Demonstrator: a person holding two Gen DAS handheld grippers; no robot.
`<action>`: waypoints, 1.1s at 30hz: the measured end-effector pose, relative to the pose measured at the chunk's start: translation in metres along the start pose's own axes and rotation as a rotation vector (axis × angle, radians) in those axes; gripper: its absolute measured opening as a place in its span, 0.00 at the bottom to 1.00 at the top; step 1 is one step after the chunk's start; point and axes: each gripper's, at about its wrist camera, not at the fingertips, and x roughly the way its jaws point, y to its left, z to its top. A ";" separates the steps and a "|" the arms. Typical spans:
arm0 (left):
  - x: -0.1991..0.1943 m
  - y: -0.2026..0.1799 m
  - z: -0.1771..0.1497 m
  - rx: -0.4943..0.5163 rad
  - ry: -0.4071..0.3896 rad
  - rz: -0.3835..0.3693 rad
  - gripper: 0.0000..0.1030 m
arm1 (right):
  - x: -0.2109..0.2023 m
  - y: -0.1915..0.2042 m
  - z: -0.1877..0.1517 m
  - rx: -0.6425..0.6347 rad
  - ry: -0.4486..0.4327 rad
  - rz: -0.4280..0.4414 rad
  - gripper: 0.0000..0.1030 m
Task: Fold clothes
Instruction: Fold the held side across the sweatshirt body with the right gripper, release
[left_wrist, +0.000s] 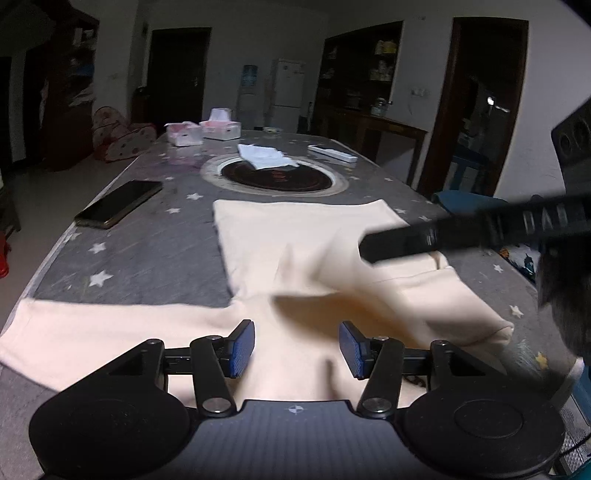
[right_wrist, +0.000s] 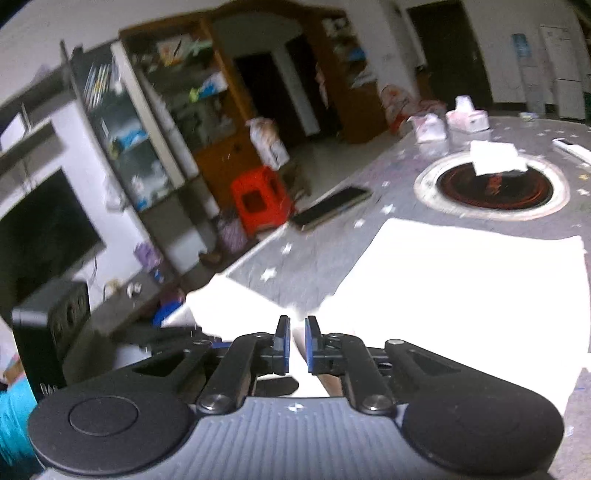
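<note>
We've got a soft, floppy cream top, left tongs gaping empty, right tongs nearly pinched, so grab a sleeve edge.

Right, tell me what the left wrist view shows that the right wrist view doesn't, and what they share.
Only the left wrist view: the right sleeve of the cream long-sleeved top folded in over the body, the blurred right claw reaching across it, and the open blue-padded left claw.

Only the right wrist view: a red plastic stool, a dark flat television and a glass-fronted wooden cabinet.

Both: the grey star-print tablecloth, black phone, round black hotplate, white tissue boxes.
</note>
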 end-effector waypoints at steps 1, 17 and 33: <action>0.000 0.002 -0.001 -0.003 0.003 0.003 0.53 | 0.002 0.003 -0.002 -0.011 0.015 0.006 0.08; 0.006 -0.003 0.002 0.016 0.007 -0.012 0.48 | -0.072 -0.070 -0.042 -0.051 0.083 -0.427 0.16; 0.015 0.008 0.012 -0.015 -0.008 0.057 0.42 | -0.047 -0.084 -0.036 -0.184 0.087 -0.409 0.21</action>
